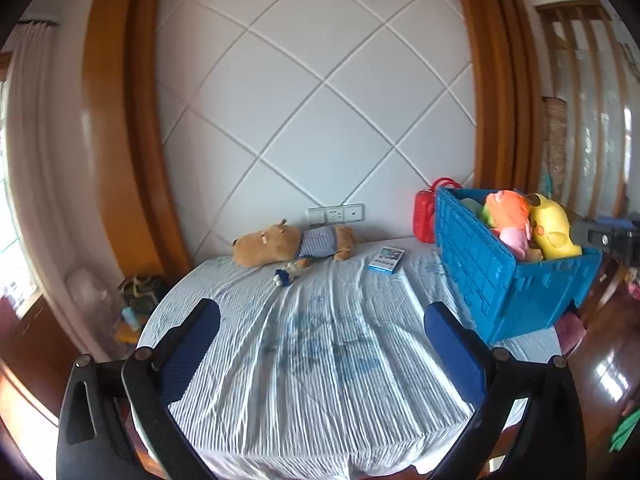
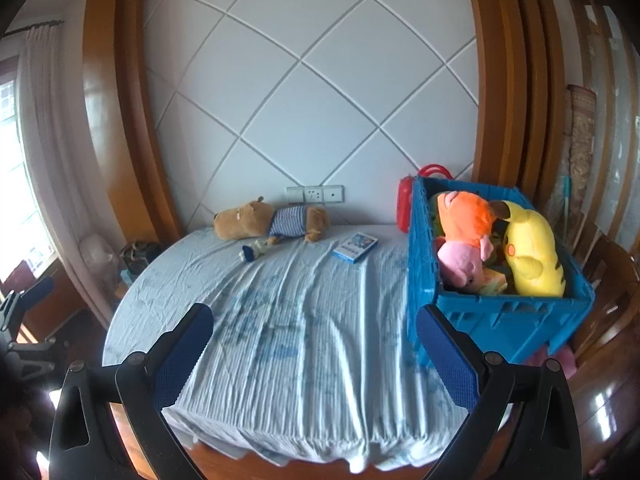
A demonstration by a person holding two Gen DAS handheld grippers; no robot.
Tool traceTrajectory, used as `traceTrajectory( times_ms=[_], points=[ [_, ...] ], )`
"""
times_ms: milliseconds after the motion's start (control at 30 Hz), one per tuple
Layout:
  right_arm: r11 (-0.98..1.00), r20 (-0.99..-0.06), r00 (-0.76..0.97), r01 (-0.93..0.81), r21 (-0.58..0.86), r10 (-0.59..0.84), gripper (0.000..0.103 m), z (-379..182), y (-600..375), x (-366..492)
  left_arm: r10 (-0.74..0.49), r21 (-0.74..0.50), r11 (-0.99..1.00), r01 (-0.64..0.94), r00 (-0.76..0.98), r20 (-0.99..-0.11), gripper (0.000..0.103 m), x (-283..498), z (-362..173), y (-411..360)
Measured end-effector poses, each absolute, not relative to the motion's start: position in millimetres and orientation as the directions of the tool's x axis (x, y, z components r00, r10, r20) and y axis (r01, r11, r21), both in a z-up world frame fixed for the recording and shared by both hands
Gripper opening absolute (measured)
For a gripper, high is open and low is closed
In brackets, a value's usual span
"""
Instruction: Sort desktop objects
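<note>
Your left tool (image 1: 322, 334) and right tool (image 2: 314, 334) gape wide, empty; the far capybara plush (image 2: 268, 220) lies lengthwise across the counter (image 2: 300, 320), head pointing left.

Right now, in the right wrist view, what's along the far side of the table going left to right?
brown plush dog → small blue and white toy → blue card box → red case → blue crate holding the orange plush and then the yellow plush.
</note>
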State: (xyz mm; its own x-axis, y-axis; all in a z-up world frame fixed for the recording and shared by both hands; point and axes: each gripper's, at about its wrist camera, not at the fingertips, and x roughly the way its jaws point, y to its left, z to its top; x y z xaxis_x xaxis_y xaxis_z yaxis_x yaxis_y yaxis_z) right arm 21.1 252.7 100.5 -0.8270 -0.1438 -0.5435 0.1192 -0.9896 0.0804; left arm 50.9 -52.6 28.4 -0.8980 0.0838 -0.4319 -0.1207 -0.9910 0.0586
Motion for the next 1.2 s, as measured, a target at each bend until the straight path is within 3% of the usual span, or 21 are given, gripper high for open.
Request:
traceTrajectory(
  times_ms=[267, 1033, 1200],
  points=[
    [-0.988, -0.553, -0.819, 0.144, 0.057, -0.152, 0.103, 95.4, 251.5, 34.7, -0.02, 0.039, -0.999, 0.004, -0.899, -0.437, 0.103, 81.6, 32.4, -58.5],
    [-0.993, -0.557, -0.823, 0.108, 0.039, -0.111, 0.103, 95.1, 234.8, 48.8, -0.025, 0.039, -0.999, 0.008, -0.898, -0.438, 0.103, 84.0, 38.5, -75.4],
    [-0.994, -0.558, -0.822, 0.106, 0.038, -0.109, 0.103, 95.3, 232.5, 50.1, -0.046, 0.038, -0.999, 0.034, -0.918, -0.394, 0.103, 90.4, 41.1, -77.4]
  ],
)
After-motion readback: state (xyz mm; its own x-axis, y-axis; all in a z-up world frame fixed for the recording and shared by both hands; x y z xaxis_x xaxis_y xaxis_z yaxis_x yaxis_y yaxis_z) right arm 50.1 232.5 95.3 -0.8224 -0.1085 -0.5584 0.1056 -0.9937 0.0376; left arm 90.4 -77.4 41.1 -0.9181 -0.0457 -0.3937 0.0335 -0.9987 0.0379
